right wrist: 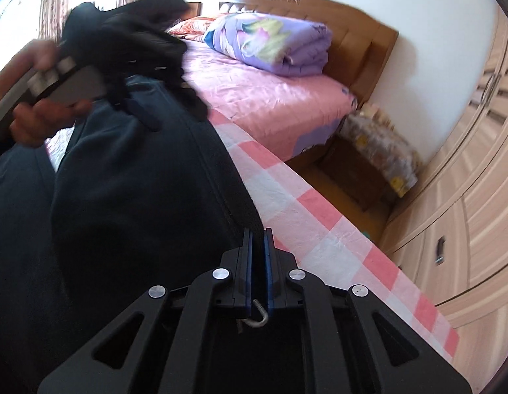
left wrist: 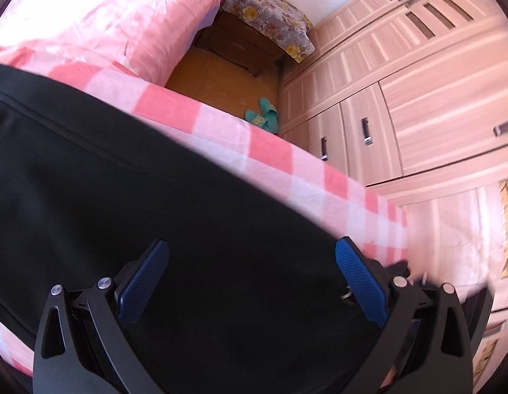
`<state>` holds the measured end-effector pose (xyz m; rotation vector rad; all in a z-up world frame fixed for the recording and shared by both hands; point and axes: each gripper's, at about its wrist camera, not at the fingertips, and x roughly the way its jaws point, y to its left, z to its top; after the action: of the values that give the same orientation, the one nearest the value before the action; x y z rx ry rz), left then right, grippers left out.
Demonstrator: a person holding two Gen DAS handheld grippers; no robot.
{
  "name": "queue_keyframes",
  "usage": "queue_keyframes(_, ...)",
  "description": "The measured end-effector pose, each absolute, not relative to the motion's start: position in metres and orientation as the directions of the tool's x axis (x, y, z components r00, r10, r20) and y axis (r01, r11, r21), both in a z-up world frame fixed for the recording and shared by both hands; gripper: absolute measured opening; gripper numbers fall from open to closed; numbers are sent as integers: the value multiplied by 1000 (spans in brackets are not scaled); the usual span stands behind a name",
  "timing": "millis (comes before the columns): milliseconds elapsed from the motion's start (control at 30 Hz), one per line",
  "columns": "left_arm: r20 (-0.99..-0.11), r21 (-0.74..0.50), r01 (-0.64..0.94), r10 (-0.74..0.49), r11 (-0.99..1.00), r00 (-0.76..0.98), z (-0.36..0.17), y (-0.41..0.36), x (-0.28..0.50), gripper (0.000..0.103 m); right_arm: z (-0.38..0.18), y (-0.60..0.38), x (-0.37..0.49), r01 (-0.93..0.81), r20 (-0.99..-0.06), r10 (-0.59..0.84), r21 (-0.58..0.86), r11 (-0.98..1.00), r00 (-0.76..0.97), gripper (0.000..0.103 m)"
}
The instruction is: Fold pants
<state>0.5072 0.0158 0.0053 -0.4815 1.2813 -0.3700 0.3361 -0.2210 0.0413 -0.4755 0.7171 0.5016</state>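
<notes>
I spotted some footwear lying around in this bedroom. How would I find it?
Start at the long pale wooden wardrobe and look down to the strip of orange-brown floor between it and the pink checked bed sheet. There lies a pair of teal green slippers, the only green thing among all the pink and wood.

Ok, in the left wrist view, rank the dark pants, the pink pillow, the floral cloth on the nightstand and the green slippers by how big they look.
1. Dark pants, though they lie nearest the camera.
2. Pink pillow.
3. Floral cloth.
4. Green slippers.
</notes>
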Motion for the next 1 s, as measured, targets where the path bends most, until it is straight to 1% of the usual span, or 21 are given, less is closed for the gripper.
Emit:
queue_keyframes(100,-830,-528,-51,-502,848,241,2,9,509,101,43,-207,305,-558,-676,242,-298,775,696,9)
queue_keyframes(133,-841,-512,-60,-486,857,238,1,7,507,98,44,-205,294,-547,-661,235,-313,776,712,9)
queue_keyframes(167,-864,-471,-74,-443,879,238,-1,6,504,78,45,-199,284,-532,-646,222,-335,777,731,8)
queue_keyframes(200,-880,-439,-80,-411,895,237,-3,5,500,45,46,-195,274,-517,-632,207,-356,779,747,8)
queue_keyframes(233,-888,-422,-75,-394,904,238,-4,6,495,29,46,-191,262,-505,-621,197,-369,780,759,8)
queue_keyframes(267,-880,-428,-57,-402,902,254,-3,8,487,20,45,-188,252,-496,-611,193,-376,783,768,8)
queue_keyframes(300,-863,-447,-44,-417,894,284,1,12,479,14,44,-184,242,-483,-598,184,-389,784,780,8)
queue_keyframes(333,-844,-463,-30,-430,886,322,7,18,469,13,43,-179,235,-467,-582,170,-410,783,796,8)
queue_keyframes(433,-734,-508,66,-472,859,488,47,36,416,12,48,-167,184,-398,-498,144,-453,798,855,8)
queue_keyframes(533,-602,-436,208,-455,876,656,87,37,326,12,51,-162,138,-350,-432,136,-467,812,892,8)
queue_keyframes(600,-530,-387,257,-442,885,724,93,39,258,12,45,-161,108,-370,-448,166,-418,830,878,8)
queue_keyframes(667,-503,-345,272,-422,898,754,78,42,205,13,27,-160,85,-381,-492,170,-369,848,854,10)
queue_keyframes(700,-514,-334,268,-413,904,752,64,43,187,13,15,-159,79,-403,-550,170,-336,851,818,20)
queue_keyframes(733,-537,-333,260,-409,906,738,50,45,176,13,4,-160,76,-404,-590,157,-314,859,792,34)
queue_keyframes(767,-574,-351,247,-416,903,705,29,46,171,13,-4,-166,69,-390,-613,152,-275,879,775,41)
queue_keyframes(800,-613,-387,225,-432,894,662,6,49,170,15,-5,-172,62,-377,-617,164,-233,896,770,51)
queue_keyframes(833,-639,-413,205,-442,888,629,-9,52,171,16,-3,-185,53,-346,-614,185,-154,926,768,57)
queue_keyframes(900,-672,-425,179,-442,887,595,-26,53,175,25,6,-214,39,-264,-596,190,-38,964,780,65)
queue_keyframes(933,-674,-433,168,-442,886,592,-31,56,175,31,12,-234,32,-202,-579,177,22,979,796,69)
queue_keyframes(967,-669,-451,156,-449,879,592,-34,61,174,40,15,-255,27,-145,-567,166,82,986,807,70)
queue_keyframes(1000,-656,-477,157,-469,865,591,-34,65,174,47,16,-280,26,-89,-560,163,157,984,813,71)
